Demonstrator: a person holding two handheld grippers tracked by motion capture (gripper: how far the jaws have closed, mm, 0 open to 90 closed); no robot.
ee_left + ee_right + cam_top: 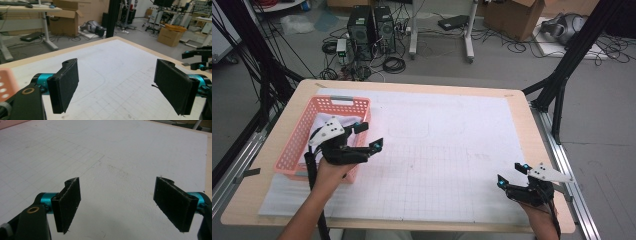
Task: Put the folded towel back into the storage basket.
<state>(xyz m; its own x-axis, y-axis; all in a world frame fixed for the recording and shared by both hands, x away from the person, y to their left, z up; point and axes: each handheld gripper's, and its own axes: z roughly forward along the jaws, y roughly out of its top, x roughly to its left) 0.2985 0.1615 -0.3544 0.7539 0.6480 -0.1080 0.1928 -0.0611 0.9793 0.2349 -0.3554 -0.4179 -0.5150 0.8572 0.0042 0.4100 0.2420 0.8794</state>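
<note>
Left gripper [368, 137], jaws released and empty, hangs at the right rim of the pink basket [299, 137] holding a white cloth [324, 121] on the desk's left. Right gripper [513, 175], jaws released, rests near right. Risk: a careless sweep could knock the light basket aside.

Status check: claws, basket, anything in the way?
Left claw open, empty, by the basket. Right claw open, empty, over the mat. White cloth in basket. Nothing in the way.
</note>
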